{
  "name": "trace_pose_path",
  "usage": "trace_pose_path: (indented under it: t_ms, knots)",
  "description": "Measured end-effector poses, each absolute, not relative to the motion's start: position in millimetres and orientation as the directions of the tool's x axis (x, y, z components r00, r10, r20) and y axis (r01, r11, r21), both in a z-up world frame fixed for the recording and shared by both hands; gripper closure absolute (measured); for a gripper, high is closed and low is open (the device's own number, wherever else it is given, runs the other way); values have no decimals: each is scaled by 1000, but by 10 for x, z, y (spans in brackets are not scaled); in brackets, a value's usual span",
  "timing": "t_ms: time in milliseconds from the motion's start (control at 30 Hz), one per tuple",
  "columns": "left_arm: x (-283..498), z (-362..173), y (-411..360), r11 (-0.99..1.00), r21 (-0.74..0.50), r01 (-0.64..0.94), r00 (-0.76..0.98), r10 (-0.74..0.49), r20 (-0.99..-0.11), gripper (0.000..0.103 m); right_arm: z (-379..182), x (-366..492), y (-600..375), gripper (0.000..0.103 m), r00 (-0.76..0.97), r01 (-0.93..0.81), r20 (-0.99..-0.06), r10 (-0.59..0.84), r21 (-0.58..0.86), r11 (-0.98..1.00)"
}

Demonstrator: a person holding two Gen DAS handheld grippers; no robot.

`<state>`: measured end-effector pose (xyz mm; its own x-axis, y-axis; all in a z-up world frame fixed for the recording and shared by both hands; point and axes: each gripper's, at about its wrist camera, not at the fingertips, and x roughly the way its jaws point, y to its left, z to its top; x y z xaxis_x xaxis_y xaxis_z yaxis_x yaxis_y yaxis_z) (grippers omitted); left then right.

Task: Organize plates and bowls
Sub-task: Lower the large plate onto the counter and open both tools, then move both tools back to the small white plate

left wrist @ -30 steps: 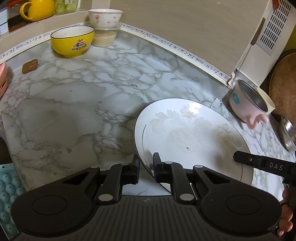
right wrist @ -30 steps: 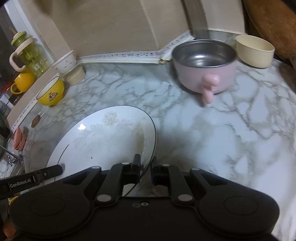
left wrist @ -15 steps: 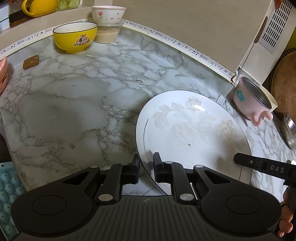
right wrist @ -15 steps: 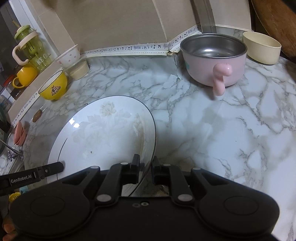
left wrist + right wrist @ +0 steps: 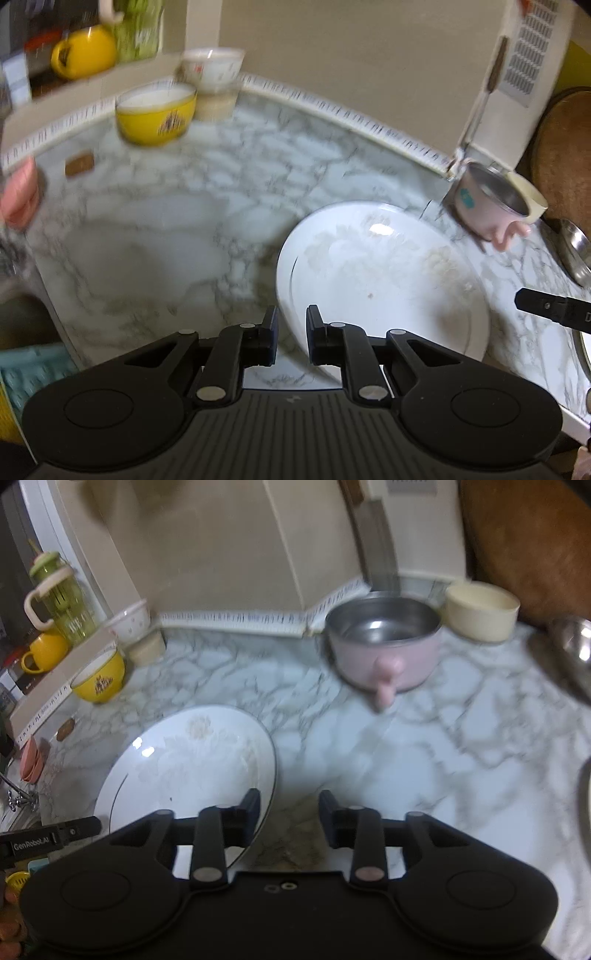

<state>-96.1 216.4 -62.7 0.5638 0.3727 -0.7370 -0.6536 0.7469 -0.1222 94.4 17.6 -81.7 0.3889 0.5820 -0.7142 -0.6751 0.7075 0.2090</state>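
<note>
A white plate (image 5: 380, 280) with a faint flower pattern and a thin dark rim line sits low over the marble counter (image 5: 166, 229). My left gripper (image 5: 291, 325) is shut on its left rim. In the right wrist view the plate (image 5: 192, 771) lies to the left. My right gripper (image 5: 290, 806) has its jaws opening: the plate's right rim stands between them, close to the left finger (image 5: 253, 805), and the pads do not press it. A yellow bowl (image 5: 155, 114) and a white flowered bowl (image 5: 212, 68) stand at the back left.
A pink pot (image 5: 384, 646) with a steel inside stands at the back, a cream bowl (image 5: 480, 609) beside it. A steel bowl (image 5: 572, 646) is at the right edge. Pink dishes (image 5: 31, 764) lie far left. A green jug (image 5: 59, 598) and yellow mug (image 5: 46, 651) stand on the ledge.
The right gripper's jaws have spread apart and let go of the plate's rim. Both views have lifted and now show more of the back wall. The left gripper keeps its hold.
</note>
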Motion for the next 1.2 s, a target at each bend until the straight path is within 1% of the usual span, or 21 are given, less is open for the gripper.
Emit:
trace_pose_path:
  t_ms: [33, 67, 133, 167, 200, 233, 267, 300, 367, 433, 467, 600, 667, 767, 800, 967, 1200]
  knots:
    - [-956, -576, 2127, 757, -118, -643, 575, 376, -727, 89, -774, 939, 126, 53, 405, -674, -706, 581, 199, 712]
    - [-943, -524, 2082, 767, -118, -630, 590, 375, -715, 88, -732, 936, 72, 50, 421, -670, -698, 579, 191, 717]
    - [-889, -444, 1989, 793, -115, -599, 617, 365, -697, 80, -652, 936, -47, 47, 446, -660, -686, 574, 181, 729]
    - [-855, -407, 1934, 804, -115, -583, 631, 359, -688, 70, -613, 937, -110, 46, 460, -651, -681, 570, 177, 738]
    - [-820, -375, 1882, 815, -116, -568, 645, 353, -678, 61, -578, 937, -173, 42, 476, -642, -674, 565, 172, 747]
    - [-782, -346, 1822, 828, -115, -548, 661, 345, -666, 56, -542, 931, -238, 37, 492, -633, -668, 559, 167, 756]
    - [-741, -319, 1767, 839, -113, -532, 674, 340, -656, 48, -504, 927, -306, 36, 510, -623, -661, 551, 158, 766]
    - [-701, -289, 1707, 850, -111, -515, 688, 333, -644, 45, -468, 923, -373, 34, 528, -612, -656, 540, 146, 777]
    - [-607, -244, 1600, 871, -105, -479, 712, 316, -627, 43, -409, 914, -499, 30, 564, -591, -643, 518, 124, 797]
    - [-492, -203, 1491, 891, -95, -444, 730, 298, -614, 43, -357, 909, -620, 23, 602, -562, -632, 488, 99, 821]
    - [-432, -183, 1431, 902, -92, -421, 742, 285, -607, 42, -329, 906, -689, 22, 622, -546, -625, 472, 86, 833]
    - [-223, -117, 1189, 937, -84, -339, 786, 233, -573, 33, -252, 877, -899, 12, 686, -492, -600, 412, 34, 870]
    - [-119, -99, 1064, 951, -77, -300, 803, 208, -558, 33, -222, 847, -992, 9, 715, -466, -585, 382, 7, 885]
    - [48, -94, 874, 966, -78, -246, 814, 162, -557, 26, -195, 817, -1132, 4, 754, -420, -567, 332, -28, 907]
    - [111, -99, 808, 970, -84, -227, 817, 143, -558, 26, -192, 814, -1177, 2, 765, -405, -562, 316, -38, 913]
    - [405, -141, 526, 983, -94, -156, 822, 76, -564, 25, -198, 781, -1395, 0, 805, -328, -543, 239, -71, 942]
    - [815, -247, 151, 991, -114, -64, 810, -15, -586, 25, -291, 814, -1705, 0, 807, -250, -564, 177, -53, 967]
